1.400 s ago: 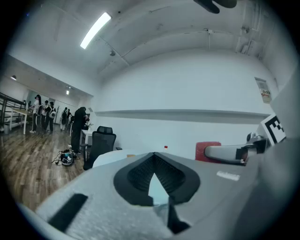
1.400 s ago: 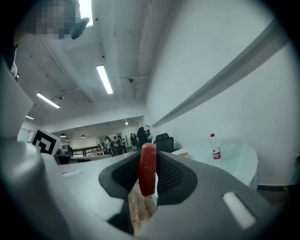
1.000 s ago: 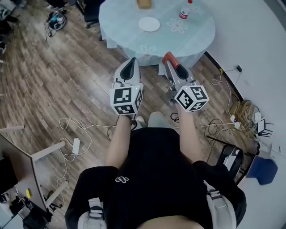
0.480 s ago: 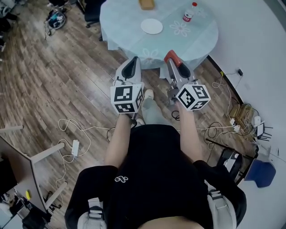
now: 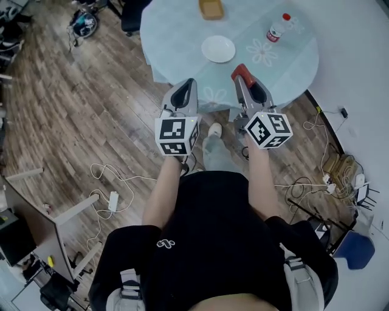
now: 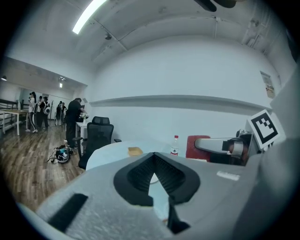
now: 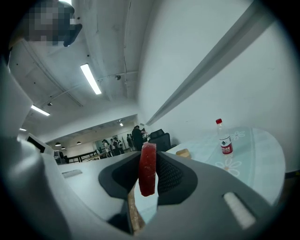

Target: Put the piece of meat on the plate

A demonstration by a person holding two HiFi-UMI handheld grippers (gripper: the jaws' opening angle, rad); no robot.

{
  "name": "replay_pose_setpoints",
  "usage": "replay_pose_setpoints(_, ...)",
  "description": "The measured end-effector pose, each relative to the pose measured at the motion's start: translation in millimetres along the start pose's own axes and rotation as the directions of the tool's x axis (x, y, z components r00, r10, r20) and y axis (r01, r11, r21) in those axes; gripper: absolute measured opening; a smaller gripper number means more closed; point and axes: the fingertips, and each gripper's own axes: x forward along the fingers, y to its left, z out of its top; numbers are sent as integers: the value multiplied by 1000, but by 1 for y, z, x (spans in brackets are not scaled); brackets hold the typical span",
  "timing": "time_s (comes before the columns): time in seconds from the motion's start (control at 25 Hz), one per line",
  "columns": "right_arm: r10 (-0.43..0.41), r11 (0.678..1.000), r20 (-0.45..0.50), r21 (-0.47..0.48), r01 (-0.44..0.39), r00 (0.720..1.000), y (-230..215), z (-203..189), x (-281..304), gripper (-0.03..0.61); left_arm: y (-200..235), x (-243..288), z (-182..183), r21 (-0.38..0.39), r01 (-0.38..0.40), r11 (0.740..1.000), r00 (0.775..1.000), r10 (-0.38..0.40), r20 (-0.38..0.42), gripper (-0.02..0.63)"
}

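The piece of meat (image 5: pixel 241 71) is a flat red slab standing on edge, and my right gripper (image 5: pixel 245 78) is shut on it. In the right gripper view the meat (image 7: pixel 148 168) sticks up between the dark pads of the right gripper (image 7: pixel 149 164). The white plate (image 5: pixel 218 48) lies bare on the round table (image 5: pixel 176 30), just beyond both gripper tips. My left gripper (image 5: pixel 189 82) hovers over the table's near edge, to the left of the right one. The left gripper (image 6: pixel 153 156) has its jaws meeting at the tips with nothing in them.
A water bottle (image 5: pixel 278 27) with a red cap stands at the table's right. A brown box (image 5: pixel 211 8) sits at its far side. A black chair (image 6: pixel 98 133) stands left of the table, with people (image 6: pixel 75 117) far behind. Cables (image 5: pixel 115 176) trail across the wooden floor.
Both grippers have moved forward to the table, which now lies closer in the head view. The right gripper still holds the meat. The left gripper stays shut and empty.
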Motion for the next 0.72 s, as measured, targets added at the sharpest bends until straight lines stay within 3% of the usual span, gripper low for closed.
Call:
replay_pose_setpoints(0.36, -24, 1000, -58, 6, 25, 998, -77, 17, 78, 103, 15, 111, 13, -43, 6, 999, 999, -7, -31, -5)
replay_pose_setpoints(0.72, -16, 1000, -162, -2, 16, 987, -93, -10, 127, 103, 48, 149, 1, -109, -31, 994, 998, 24, -64, -3)
